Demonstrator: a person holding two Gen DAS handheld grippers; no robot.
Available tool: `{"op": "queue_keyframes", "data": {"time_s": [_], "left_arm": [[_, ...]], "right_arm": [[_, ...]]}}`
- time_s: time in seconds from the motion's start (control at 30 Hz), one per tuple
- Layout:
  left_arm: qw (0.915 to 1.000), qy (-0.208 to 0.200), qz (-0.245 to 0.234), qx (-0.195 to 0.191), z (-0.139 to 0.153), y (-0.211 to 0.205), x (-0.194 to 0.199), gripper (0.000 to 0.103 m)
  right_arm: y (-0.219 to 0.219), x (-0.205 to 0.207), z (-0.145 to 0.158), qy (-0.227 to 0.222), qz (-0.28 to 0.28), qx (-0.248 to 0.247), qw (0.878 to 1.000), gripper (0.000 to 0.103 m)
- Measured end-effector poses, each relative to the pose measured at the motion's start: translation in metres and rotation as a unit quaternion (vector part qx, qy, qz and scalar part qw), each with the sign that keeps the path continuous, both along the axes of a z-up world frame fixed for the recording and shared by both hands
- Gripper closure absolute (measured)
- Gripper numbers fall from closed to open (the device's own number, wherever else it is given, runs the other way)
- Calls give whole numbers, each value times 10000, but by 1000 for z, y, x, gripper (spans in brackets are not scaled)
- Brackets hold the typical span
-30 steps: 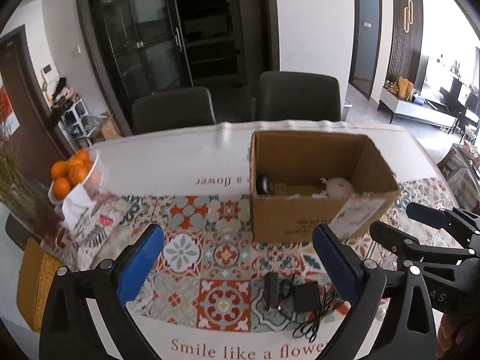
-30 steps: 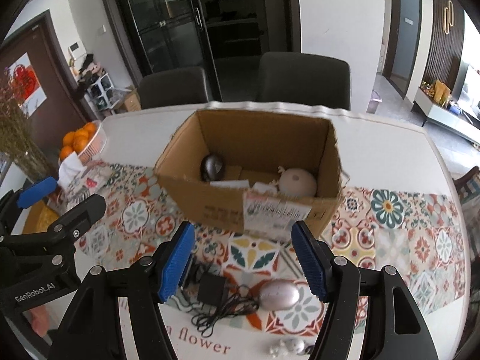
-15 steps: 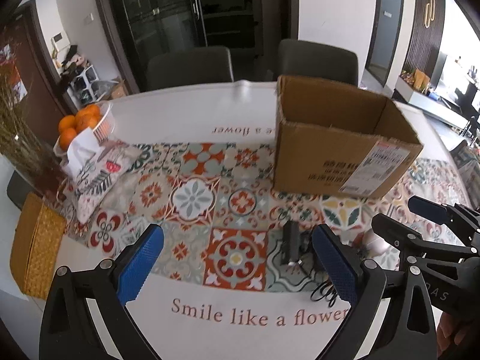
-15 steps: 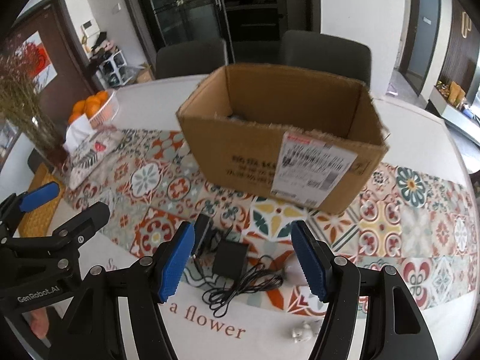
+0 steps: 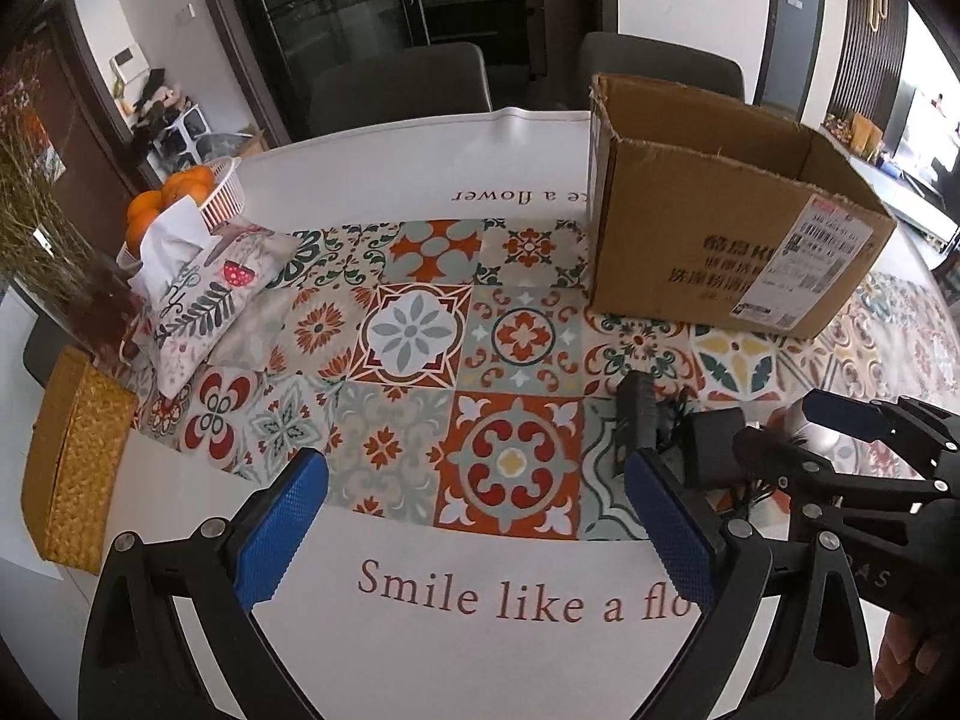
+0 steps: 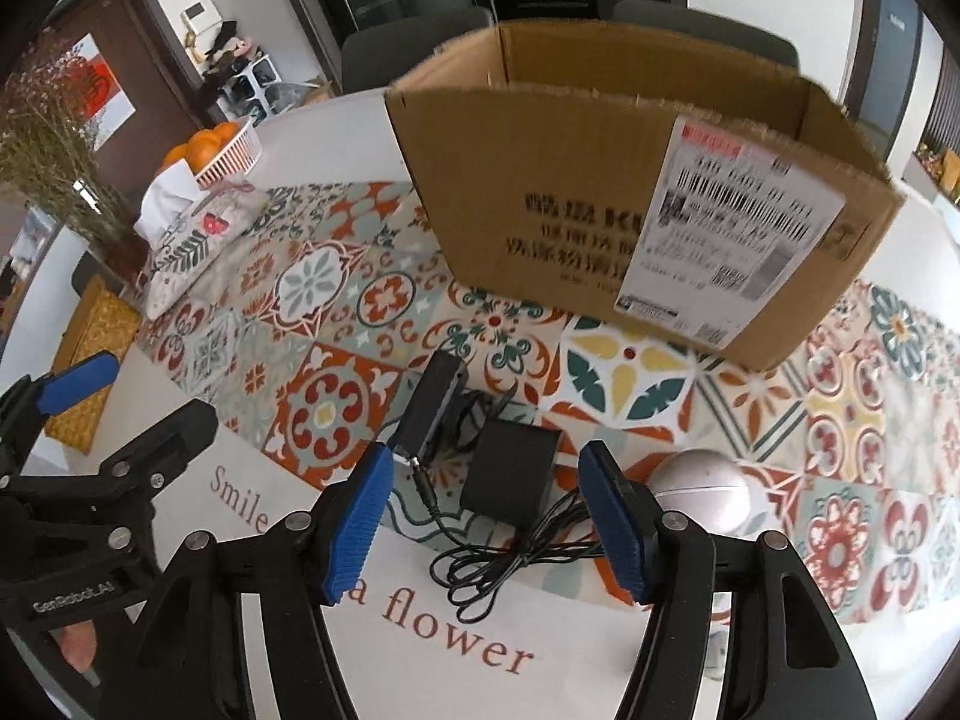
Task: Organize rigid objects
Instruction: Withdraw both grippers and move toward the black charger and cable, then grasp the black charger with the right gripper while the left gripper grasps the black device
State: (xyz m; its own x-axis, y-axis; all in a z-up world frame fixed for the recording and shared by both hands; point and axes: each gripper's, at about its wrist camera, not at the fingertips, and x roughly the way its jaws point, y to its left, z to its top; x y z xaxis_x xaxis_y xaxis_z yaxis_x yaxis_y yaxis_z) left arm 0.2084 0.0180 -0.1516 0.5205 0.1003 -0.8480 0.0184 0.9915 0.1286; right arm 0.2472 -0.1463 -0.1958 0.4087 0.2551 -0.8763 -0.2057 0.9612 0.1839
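Observation:
An open cardboard box (image 6: 630, 192) stands on the patterned table runner; it also shows in the left wrist view (image 5: 720, 228). In front of it lie a black power adapter (image 6: 510, 468) with a tangled cable (image 6: 510, 558), a narrow black device (image 6: 432, 402) and a silver rounded object (image 6: 708, 492). My right gripper (image 6: 486, 528) is open and empty, low over the adapter, with the adapter between its fingers. My left gripper (image 5: 474, 516) is open and empty over the runner's front edge, left of the black device (image 5: 639, 414) and the adapter (image 5: 714, 444).
At the left stand a basket of oranges (image 5: 180, 198), a fabric tissue pouch (image 5: 210, 294), a woven yellow box (image 5: 72, 468) and dried flowers (image 5: 36, 228). Two grey chairs (image 5: 402, 90) stand behind the table. A small white object lies near the table's front edge (image 6: 714, 654).
Both grippers have come down and closer to the table front. The box's inside has gone out of sight. The right gripper now brackets the adapter.

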Motion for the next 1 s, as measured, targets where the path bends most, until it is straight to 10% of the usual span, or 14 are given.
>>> {"op": "queue_keyframes", "data": {"time_s": [1.0], "left_arm": [[9980, 591, 231, -7, -51, 18, 16, 4]], "right_arm": [[12, 25, -67, 785, -259, -323, 9961, 55]]}}
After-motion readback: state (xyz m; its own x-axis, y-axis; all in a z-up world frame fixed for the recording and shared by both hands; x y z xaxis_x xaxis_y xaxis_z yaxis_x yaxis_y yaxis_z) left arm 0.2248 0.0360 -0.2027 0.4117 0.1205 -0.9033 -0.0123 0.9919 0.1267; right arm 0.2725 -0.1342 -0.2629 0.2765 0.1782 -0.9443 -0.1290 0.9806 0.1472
